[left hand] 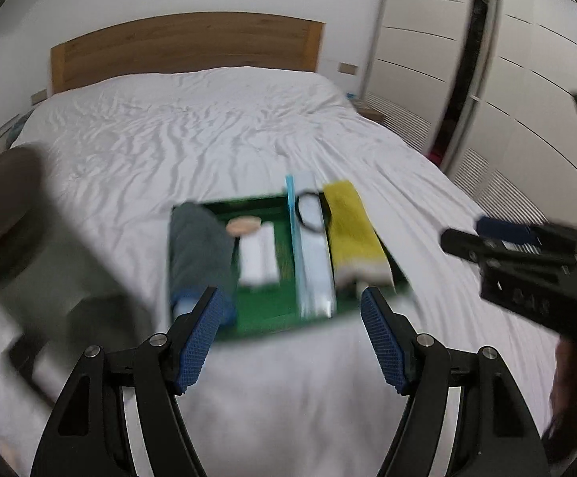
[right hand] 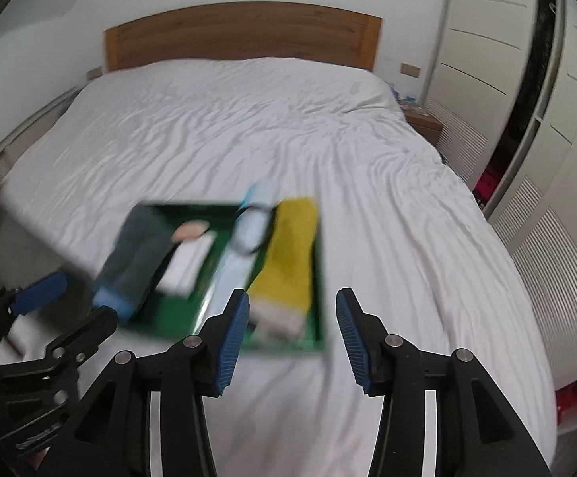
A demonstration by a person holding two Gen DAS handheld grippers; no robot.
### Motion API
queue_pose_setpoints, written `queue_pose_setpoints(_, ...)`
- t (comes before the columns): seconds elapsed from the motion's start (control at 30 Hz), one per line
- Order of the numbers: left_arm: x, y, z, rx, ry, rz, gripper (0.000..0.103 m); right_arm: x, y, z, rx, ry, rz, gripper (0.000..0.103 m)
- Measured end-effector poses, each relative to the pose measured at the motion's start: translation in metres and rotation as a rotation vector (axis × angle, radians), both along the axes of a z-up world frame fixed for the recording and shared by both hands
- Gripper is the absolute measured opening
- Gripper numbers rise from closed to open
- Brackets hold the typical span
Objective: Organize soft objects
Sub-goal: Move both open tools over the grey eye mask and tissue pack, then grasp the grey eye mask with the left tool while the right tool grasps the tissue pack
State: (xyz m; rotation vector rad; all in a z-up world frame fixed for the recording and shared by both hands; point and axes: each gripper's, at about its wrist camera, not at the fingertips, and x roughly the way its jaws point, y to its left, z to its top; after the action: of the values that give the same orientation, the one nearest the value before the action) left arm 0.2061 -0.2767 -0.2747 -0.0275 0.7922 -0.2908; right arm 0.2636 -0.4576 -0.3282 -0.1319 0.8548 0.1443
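on my bed (left hand: 169, 151) i count one green tray (left hand: 264, 310), one grey sock (left hand: 199, 250), one yellow cloth (left hand: 350, 234), one white folded cloth (left hand: 258, 258), one black ring (left hand: 312, 212).

Tray (left hand: 256, 318) on bed (left hand: 208, 139), cloths (left hand: 201, 254) inside.

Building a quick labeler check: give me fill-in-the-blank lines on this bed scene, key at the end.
1. The tray on the bed is coloured ____.
2. The cloth at the tray's right side is coloured ____.
3. The headboard is made of ____.
4. Between the pads of the left gripper and the right gripper there is ____.

Missing words: green; yellow; wood; nothing
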Motion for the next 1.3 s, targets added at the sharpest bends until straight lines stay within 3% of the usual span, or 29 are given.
queue_pose_setpoints(0.17,-0.080,0.081,0.006,0.089,0.051,-0.009,0.066,-0.086,0.059,0.027,0.038,0.063,0.145,0.050)
queue_pose_setpoints(0.37,-0.145,0.231,-0.007,0.241,0.172,0.173,0.066,-0.150,0.174,0.035,0.153,0.167,0.322,0.055)
queue_pose_setpoints(0.53,-0.160,0.347,-0.022,0.332,0.191,0.352,0.073,-0.179,0.278,0.010,0.278,0.266,0.404,0.056)
queue_pose_setpoints(0.7,-0.153,0.415,-0.052,0.300,0.229,0.395,0.074,-0.193,0.370,-0.032,0.335,0.369,0.407,0.056)
queue_pose_setpoints(0.97,-0.154,0.447,-0.095,0.245,0.322,0.274,0.074,-0.186,0.441,-0.070,0.303,0.424,0.379,0.056)
queue_pose_setpoints(1.3,-0.140,0.444,-0.130,0.305,0.390,0.183,0.074,-0.173,0.480,-0.111,0.221,0.466,0.286,0.061)
